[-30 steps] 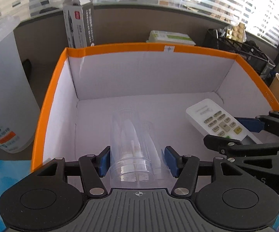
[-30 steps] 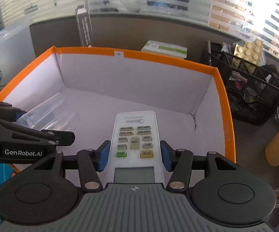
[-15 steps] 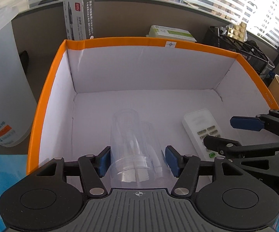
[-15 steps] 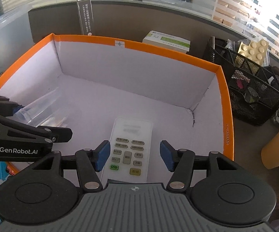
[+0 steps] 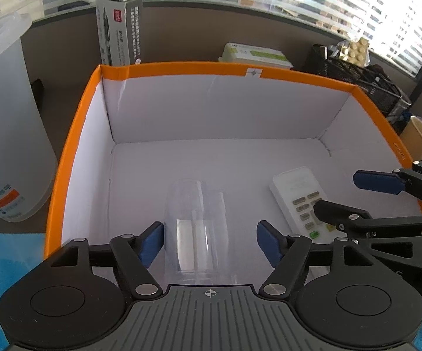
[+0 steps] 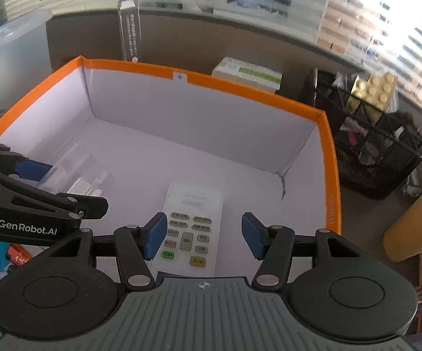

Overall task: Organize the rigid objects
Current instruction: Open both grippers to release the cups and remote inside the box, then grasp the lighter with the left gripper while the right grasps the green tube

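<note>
You held both tools spread open over the orange box (image 5: pixel 73 134), left tool (image 5: pixel 210 241) straddling the clear cup (image 5: pixel 197 222), right tool (image 6: pixel 200 235) above the remote (image 6: pixel 191 228), gripping nothing.

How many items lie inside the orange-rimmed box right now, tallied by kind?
Clear plastic cup: 1
White remote control: 1
Total in the orange-rimmed box: 2
</note>
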Available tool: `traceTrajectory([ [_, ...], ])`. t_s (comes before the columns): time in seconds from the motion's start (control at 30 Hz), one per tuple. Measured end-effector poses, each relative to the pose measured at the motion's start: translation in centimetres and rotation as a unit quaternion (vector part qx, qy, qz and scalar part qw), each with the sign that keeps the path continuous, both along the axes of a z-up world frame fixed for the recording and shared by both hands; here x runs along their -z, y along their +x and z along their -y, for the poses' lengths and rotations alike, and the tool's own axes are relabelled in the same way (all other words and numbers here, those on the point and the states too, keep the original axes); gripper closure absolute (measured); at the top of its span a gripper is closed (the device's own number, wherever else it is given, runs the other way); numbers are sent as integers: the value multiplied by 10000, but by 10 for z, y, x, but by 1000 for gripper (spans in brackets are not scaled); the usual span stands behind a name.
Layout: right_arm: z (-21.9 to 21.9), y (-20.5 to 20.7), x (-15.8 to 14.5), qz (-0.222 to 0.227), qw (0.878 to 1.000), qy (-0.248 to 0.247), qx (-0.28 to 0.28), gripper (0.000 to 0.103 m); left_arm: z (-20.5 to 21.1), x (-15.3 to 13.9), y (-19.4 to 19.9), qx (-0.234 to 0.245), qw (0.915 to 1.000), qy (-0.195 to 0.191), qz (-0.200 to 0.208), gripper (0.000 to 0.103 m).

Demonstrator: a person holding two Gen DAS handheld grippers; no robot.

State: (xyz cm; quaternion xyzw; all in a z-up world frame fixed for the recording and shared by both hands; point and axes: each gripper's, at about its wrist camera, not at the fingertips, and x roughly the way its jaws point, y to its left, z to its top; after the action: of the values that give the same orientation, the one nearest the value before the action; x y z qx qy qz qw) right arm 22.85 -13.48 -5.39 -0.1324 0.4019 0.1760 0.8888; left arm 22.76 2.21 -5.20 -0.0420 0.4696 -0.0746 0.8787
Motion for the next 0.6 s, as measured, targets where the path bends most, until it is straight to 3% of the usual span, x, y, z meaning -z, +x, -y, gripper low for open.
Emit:
traceTrajectory([
  [0.07,2,-4,-5,92,10000,20,29,48,-1,-5,-2,-8,10000,-41,52,30],
  [0.13,4,-8,-12,304,9994,-90,162,39,-1,-11,-5,16,9998,-107,145,20],
  [0.27,12,-15,-27,520,9983,48,248,38,0,-30,-15,77,9987,-254,433,15],
  [0.33,15,-22,-35,656,9975,77,260,38,2,-41,-25,27,9974,-114,710,1],
  [0.43,18,-37,-49,946,9950,165,272,37,5,-59,-45,52,9913,97,1311,0],
  [0.6,28,-87,-67,1702,9838,502,262,30,1,-76,-88,230,9813,182,1904,0],
])
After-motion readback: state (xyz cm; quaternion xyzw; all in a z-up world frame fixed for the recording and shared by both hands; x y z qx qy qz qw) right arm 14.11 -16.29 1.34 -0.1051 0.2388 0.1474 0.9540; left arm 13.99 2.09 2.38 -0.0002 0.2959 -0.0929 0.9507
